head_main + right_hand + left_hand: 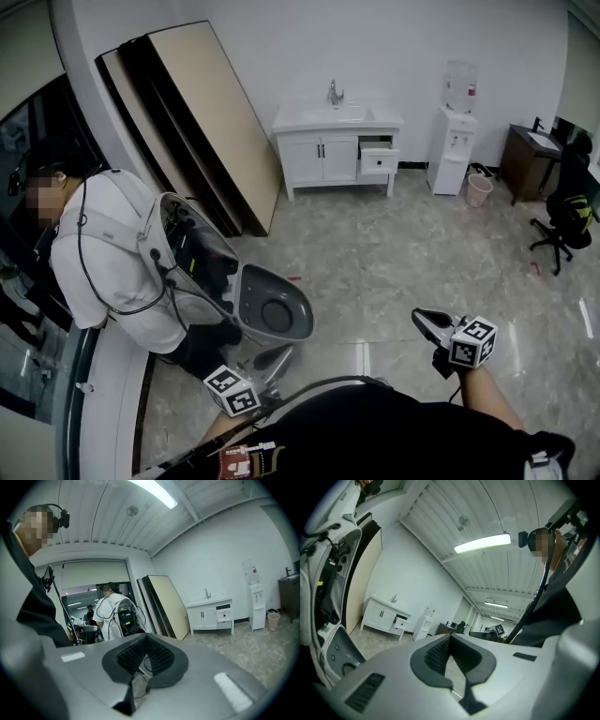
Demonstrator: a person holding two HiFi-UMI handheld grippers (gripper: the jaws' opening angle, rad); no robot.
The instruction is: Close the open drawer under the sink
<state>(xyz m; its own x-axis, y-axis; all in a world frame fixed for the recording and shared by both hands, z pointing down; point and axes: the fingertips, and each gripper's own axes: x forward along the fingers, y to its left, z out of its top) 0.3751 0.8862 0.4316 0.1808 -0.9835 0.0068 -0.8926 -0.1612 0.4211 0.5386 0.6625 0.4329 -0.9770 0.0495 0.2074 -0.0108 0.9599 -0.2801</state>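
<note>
**Both tongs shut, drawer still open across the room**

The left gripper [275, 357] and right gripper [424, 320] each have their ribbed black pads [433, 652] pressed together at the tips, holding nothing. The drawer [379, 159] juts from the upper right of the white sink cabinet [322, 157], well away from both grippers across the glossy marbled floor [403, 253]. Tall flat boards [202, 112] lean left of the cabinet.

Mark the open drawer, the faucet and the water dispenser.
open drawer [379, 160], head view, on its white front panel.
faucet [334, 93], head view, on its upright body.
water dispenser [454, 155], head view, on its white cabinet.
</note>
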